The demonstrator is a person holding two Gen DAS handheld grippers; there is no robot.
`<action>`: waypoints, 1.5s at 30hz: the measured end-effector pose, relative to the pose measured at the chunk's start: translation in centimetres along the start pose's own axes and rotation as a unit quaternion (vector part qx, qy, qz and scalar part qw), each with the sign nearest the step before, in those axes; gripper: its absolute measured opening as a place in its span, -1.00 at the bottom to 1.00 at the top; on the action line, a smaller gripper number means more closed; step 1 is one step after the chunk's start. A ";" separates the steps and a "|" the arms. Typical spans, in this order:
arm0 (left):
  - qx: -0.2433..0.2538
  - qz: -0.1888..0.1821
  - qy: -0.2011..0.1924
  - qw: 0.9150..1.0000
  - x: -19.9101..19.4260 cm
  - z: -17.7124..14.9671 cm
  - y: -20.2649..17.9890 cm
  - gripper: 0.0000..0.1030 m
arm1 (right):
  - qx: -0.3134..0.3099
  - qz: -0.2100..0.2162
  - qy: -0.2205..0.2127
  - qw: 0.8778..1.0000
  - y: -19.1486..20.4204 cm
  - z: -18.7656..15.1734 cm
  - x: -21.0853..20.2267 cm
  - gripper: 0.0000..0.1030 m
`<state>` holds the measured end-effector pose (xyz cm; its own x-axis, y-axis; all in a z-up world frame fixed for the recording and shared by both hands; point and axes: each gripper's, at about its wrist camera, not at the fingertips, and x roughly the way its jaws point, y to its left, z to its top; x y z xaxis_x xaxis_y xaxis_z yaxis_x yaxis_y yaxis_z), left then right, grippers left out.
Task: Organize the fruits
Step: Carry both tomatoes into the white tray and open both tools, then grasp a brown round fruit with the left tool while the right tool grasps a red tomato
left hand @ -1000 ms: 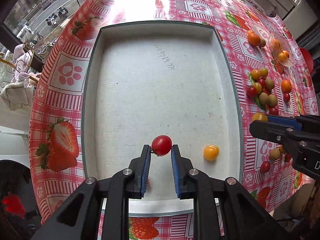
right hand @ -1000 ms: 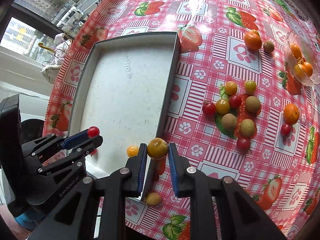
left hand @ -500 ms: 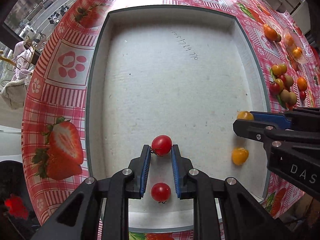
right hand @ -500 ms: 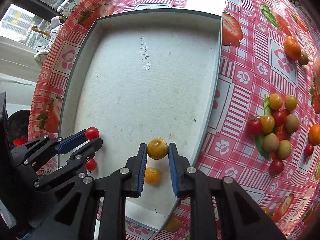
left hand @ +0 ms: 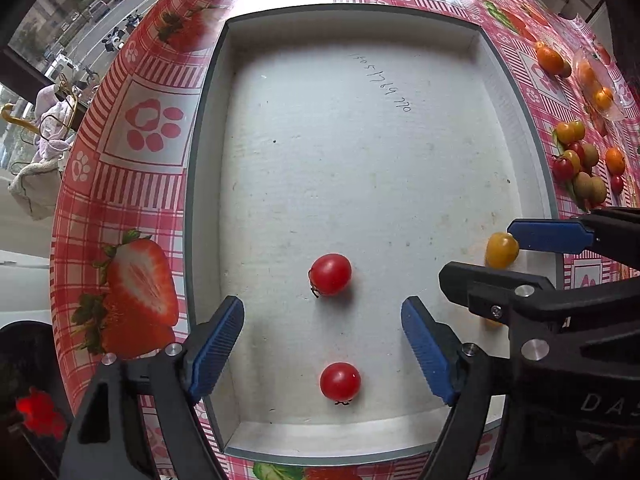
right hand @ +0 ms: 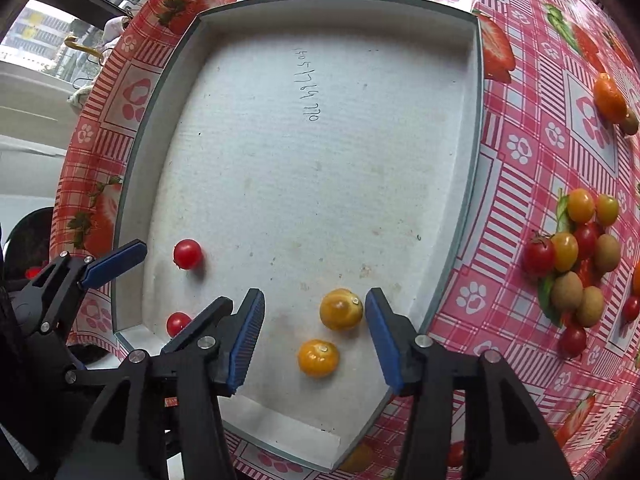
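Both grippers [left hand: 322,330] [right hand: 315,328] just released fruit into tray [left hand: 516,128].

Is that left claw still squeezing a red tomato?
No: the left gripper stands open, its jaws having just been opening, and the red tomato lies free on the tray floor.

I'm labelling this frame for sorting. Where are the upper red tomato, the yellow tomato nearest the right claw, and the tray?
upper red tomato [left hand: 330,274]: left wrist view, centre of its skin.
yellow tomato [right hand: 341,309]: right wrist view, its top.
tray [left hand: 400,160]: left wrist view, bare floor.
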<state>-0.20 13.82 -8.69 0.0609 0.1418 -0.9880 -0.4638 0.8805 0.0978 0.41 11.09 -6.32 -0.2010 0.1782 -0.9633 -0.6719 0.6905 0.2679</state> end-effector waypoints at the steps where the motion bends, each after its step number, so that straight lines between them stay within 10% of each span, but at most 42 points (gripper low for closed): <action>1: -0.001 0.001 0.003 1.000 0.0 -0.1 0.1 0.60 | 0.001 0.007 -0.001 1.000 0.3 0.1 -0.2 0.36; 7: -0.005 0.006 0.015 1.000 -0.2 -1.2 0.3 0.60 | -0.002 0.005 -0.016 1.000 1.0 -0.1 -2.0 0.73; 26: 0.097 -0.017 -0.007 0.995 -5.1 -1.8 -8.8 0.60 | 0.093 -0.001 -0.054 0.994 -8.3 -5.5 -7.4 0.74; 45: 0.282 -0.081 -0.016 0.956 -5.8 -3.3 -21.6 0.60 | 0.222 -0.068 -0.029 0.972 -21.1 -18.3 -8.5 0.74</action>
<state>6.61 -7.54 -5.47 0.1237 -0.0108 -0.9923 0.1031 0.9947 0.0020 3.19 -17.84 -3.45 -0.0820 0.0945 -0.9921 -0.3130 0.9427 0.1156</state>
